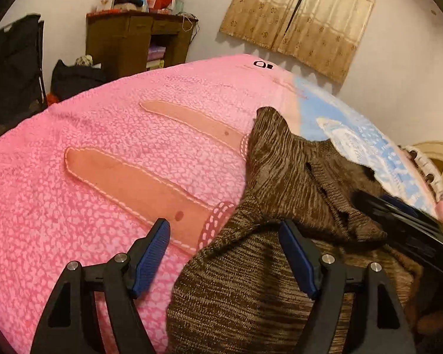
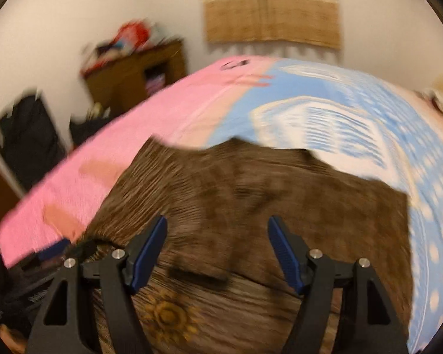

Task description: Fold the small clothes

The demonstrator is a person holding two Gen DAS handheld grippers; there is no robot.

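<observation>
Knit garment (image 1: pixel 295 183) lies on the bed (image 1: pixel 88 183) right of centre; my left tool (image 1: pixel 224 230) over its near-left edge, my right tool (image 2: pixel 217 230) above its middle. Cabinet (image 1: pixel 124 38) behind bed, curtain (image 1: pixel 304 14) on back wall.

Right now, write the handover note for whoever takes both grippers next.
Left gripper: open, nothing held; its fingers straddle the near left edge of the brown knit garment.
Right gripper: open, nothing held, hovering over the same garment; that view is motion-blurred.
Garment: lies on the pink and blue bedspread, mostly on its right half, bunched and creased, with one flap lying over the lower layer. An orange sun-like print shows near the right gripper.
Done: possibly a first fold; cannot confirm.
Left: smooth the creases, finish folding, square it up.
</observation>
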